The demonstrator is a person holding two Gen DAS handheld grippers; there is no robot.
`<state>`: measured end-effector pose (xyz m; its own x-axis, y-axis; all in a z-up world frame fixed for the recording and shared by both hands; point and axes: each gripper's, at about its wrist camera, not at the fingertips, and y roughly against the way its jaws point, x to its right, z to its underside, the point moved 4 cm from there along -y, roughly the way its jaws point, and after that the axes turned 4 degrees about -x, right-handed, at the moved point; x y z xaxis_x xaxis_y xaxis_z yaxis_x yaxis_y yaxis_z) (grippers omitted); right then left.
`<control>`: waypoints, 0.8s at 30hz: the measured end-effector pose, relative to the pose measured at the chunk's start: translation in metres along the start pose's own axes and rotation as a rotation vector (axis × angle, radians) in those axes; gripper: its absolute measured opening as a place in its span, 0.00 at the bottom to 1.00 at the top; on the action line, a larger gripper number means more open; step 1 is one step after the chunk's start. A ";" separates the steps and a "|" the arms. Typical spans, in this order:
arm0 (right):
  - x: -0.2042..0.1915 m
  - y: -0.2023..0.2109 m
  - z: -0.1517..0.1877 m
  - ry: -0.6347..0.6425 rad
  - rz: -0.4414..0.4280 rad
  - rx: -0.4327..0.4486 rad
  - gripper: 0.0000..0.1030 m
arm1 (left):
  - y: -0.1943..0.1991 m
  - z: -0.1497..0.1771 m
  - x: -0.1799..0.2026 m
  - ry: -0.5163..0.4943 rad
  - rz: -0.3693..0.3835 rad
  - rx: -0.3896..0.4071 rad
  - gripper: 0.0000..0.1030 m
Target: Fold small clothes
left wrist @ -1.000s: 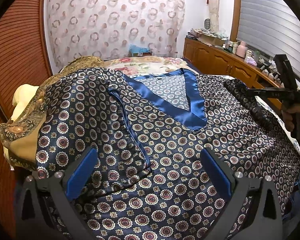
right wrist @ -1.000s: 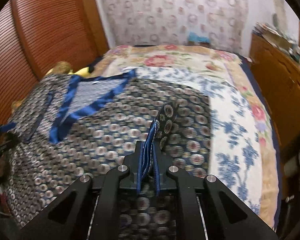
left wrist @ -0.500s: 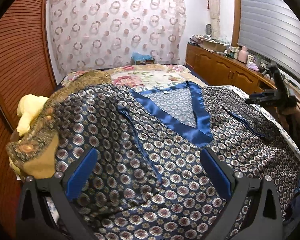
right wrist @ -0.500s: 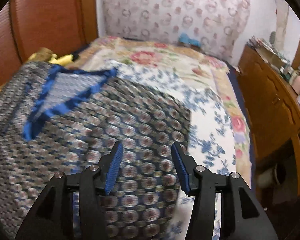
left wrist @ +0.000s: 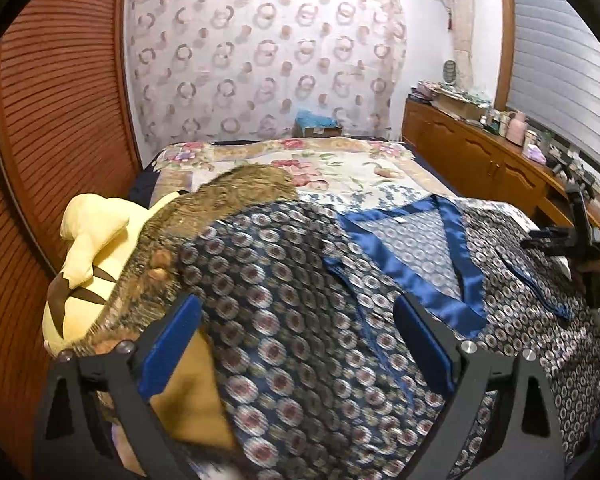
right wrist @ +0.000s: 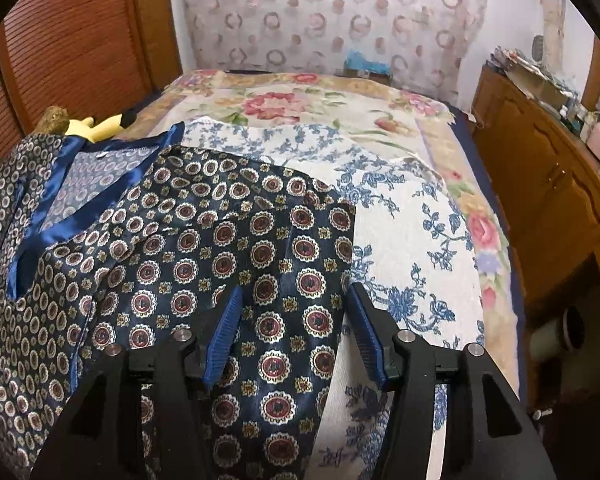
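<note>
While blur smears pajama top [left wrist: 308, 320] | left claw [left wrist: 296, 344] apart | right claw [right wrist: 296, 332] apart, hem cut off

Your left gripper [left wrist: 300, 344] shows matte black angular arms, each with a triangular cut-out and a pair of round silver screw heads up top. Smooth royal-blue pads [left wrist: 168, 350] line the inner faces of its jaws. Your right gripper [right wrist: 296, 332] has the same black frame and silver screws, but here the blue pads [right wrist: 224, 330] show fine ribbing along their edges. No skin or sleeve clearly visible.
</note>
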<state>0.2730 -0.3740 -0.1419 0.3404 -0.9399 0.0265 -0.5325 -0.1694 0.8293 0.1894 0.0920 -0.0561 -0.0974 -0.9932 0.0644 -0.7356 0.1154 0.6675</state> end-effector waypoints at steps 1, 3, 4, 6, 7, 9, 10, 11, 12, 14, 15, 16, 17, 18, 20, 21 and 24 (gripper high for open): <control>0.000 -0.001 0.000 0.000 0.001 0.000 0.56 | -0.003 -0.001 -0.006 0.008 -0.002 -0.002 0.93; 0.000 -0.001 0.000 0.001 0.000 0.000 0.57 | -0.011 -0.005 -0.020 0.036 -0.004 -0.018 0.89; 0.000 -0.001 0.000 0.001 -0.001 0.000 0.58 | -0.015 -0.006 -0.028 0.055 -0.003 -0.027 0.86; -0.002 -0.002 0.000 0.003 -0.009 -0.002 0.62 | -0.022 -0.008 -0.040 0.082 -0.001 -0.041 0.85; -0.003 -0.003 0.001 0.006 -0.015 -0.004 0.64 | -0.025 -0.009 -0.046 0.092 -0.003 -0.047 0.83; -0.006 -0.006 0.000 0.017 -0.014 -0.008 0.66 | -0.032 -0.010 -0.055 0.107 -0.010 -0.061 0.75; -0.006 -0.006 0.000 0.020 -0.013 -0.009 0.66 | -0.035 -0.010 -0.060 0.113 -0.013 -0.072 0.73; -0.007 -0.006 -0.001 0.021 -0.014 -0.009 0.67 | -0.040 -0.010 -0.064 0.120 -0.016 -0.083 0.73; -0.007 -0.006 -0.001 0.019 -0.014 -0.009 0.67 | -0.044 -0.010 -0.068 0.128 -0.016 -0.093 0.70; -0.007 -0.006 -0.001 0.020 -0.013 -0.009 0.67 | -0.051 -0.009 -0.072 0.145 -0.007 -0.114 0.64; -0.007 -0.006 -0.001 0.020 -0.012 -0.009 0.67 | -0.055 -0.008 -0.073 0.153 0.007 -0.123 0.63; -0.007 -0.006 -0.001 0.020 -0.012 -0.009 0.67 | -0.058 -0.007 -0.073 0.159 0.018 -0.130 0.62; -0.007 -0.007 -0.001 0.020 -0.013 -0.009 0.67 | -0.059 -0.007 -0.074 0.164 0.026 -0.135 0.61; -0.007 -0.006 -0.001 0.020 -0.016 -0.006 0.67 | -0.062 -0.006 -0.074 0.167 0.037 -0.142 0.59; -0.007 -0.006 -0.001 0.020 -0.015 -0.006 0.68 | -0.065 -0.005 -0.073 0.168 0.041 -0.151 0.59; -0.007 -0.006 -0.001 0.021 -0.015 -0.006 0.68 | -0.067 -0.005 -0.073 0.165 0.044 -0.162 0.59; -0.007 -0.006 -0.001 0.021 -0.016 -0.006 0.68 | -0.074 -0.004 -0.077 0.179 0.035 -0.183 0.59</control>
<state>0.2743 -0.3661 -0.1468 0.3645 -0.9309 0.0250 -0.5227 -0.1823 0.8328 0.2534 0.1595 -0.1074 0.0116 -0.9778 0.2092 -0.5984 0.1608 0.7849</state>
